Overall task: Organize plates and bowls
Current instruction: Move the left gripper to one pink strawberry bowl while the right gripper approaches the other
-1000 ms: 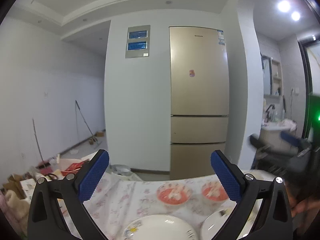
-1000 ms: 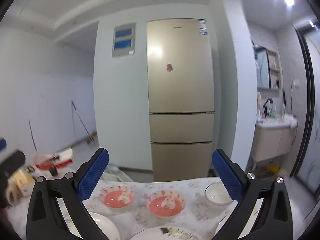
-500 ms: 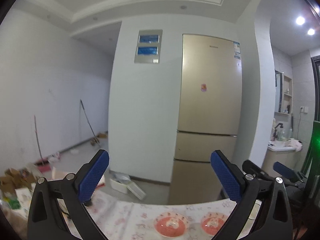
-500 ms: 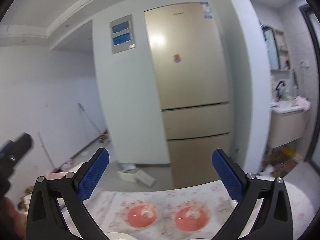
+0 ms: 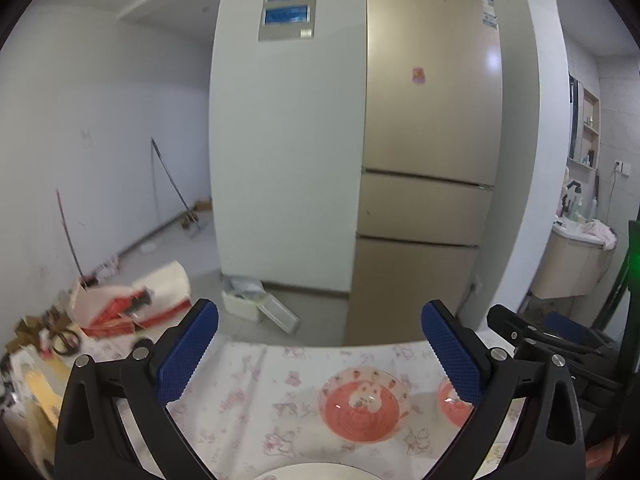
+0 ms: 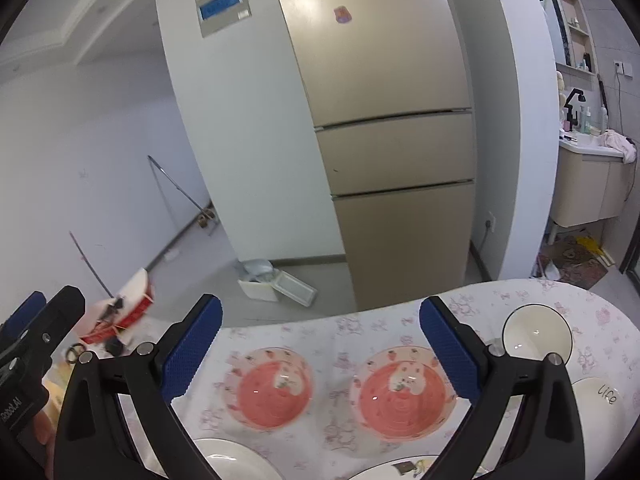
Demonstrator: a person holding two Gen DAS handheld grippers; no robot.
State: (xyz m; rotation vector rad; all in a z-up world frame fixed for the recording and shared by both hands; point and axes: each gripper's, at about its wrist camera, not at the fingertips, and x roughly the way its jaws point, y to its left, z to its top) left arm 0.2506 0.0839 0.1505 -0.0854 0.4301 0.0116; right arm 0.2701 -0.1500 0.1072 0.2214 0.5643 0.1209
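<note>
The only writing I can read is "Life" in dark script on the rim of a white plate (image 6: pixel 600 396) at the right edge of the desk (image 6: pixel 532 296); the small lettering at the top of the gold fridge (image 5: pixel 432 92) is too blurred for me, as are its sticker and corner label. On the floral cloth of my desk sit two glass bowls with pink-red insides and a strawberry print: the left bowl (image 6: pixel 269 388) and the right bowl (image 6: pixel 400 394), side by side and apart. Further right stands a plain white bowl (image 6: pixel 536 332) with a dark rim, empty and upright. Nearer me, the edges of two more white plates show, one at lower left (image 6: pixel 224 460) and one at bottom centre (image 6: pixel 400 470) carrying what may be a printed picture. My right gripper (image 6: pixel 320 356) hangs level above the desk, pointed at the two pink bowls, its blue-padded jaws spread wide and holding nothing. My left gripper (image 5: pixel 320 354) is likewise level and wide open, empty, framing the left pink bowl from its own view, with the other gripper's black body to its right.
</note>
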